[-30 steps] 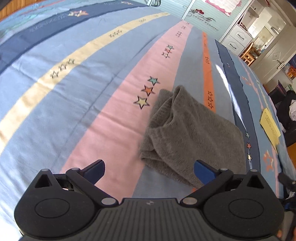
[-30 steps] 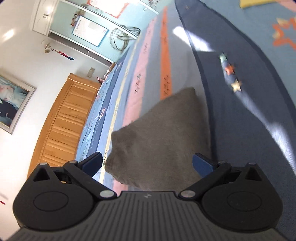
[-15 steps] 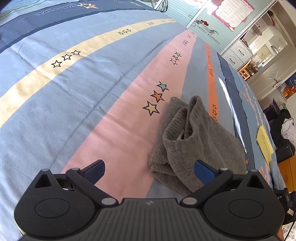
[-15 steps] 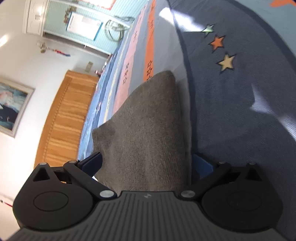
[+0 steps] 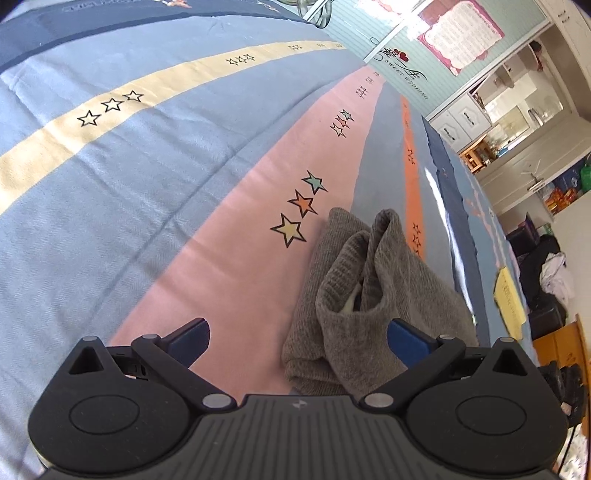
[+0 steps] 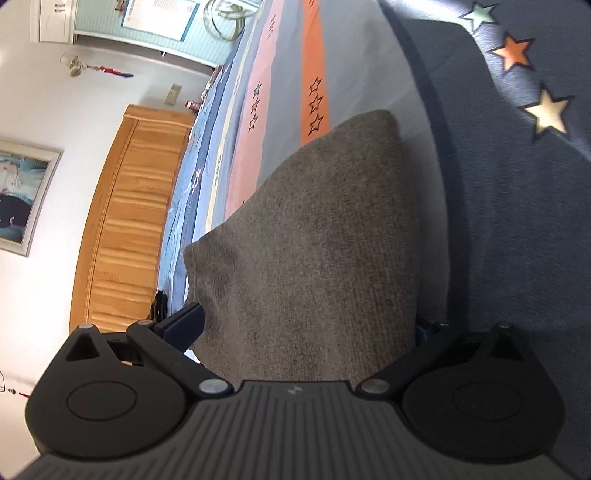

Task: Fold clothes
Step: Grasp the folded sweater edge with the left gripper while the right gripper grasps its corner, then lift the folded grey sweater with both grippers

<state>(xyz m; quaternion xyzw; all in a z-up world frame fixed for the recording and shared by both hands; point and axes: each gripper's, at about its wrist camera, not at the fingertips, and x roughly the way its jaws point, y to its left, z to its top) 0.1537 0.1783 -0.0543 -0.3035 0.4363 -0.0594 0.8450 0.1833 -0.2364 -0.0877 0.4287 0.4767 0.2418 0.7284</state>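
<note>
Grey knitted garment (image 5: 388,295), lower centre on striped star-print bedspread (image 5: 147,184), doubled into compact bundle, near edges gaping; left gripper (image 5: 297,336) and right gripper (image 6: 306,325) both spread, straddling it, clamping nothing.

A bed (image 5: 155,177) is filling most of both views, its cover running in blue, cream, pink, orange and navy stripes printed with stars; sunlight is falling in bright patches across the navy band (image 6: 491,206); a pale green panelled wall (image 5: 373,40) is carrying a pink-framed poster (image 5: 461,33); white cabinets (image 5: 461,122) are standing beside it; a wooden headboard (image 6: 125,221) is rising against a white wall (image 6: 55,92), where a framed picture (image 6: 22,199) is hanging.
</note>
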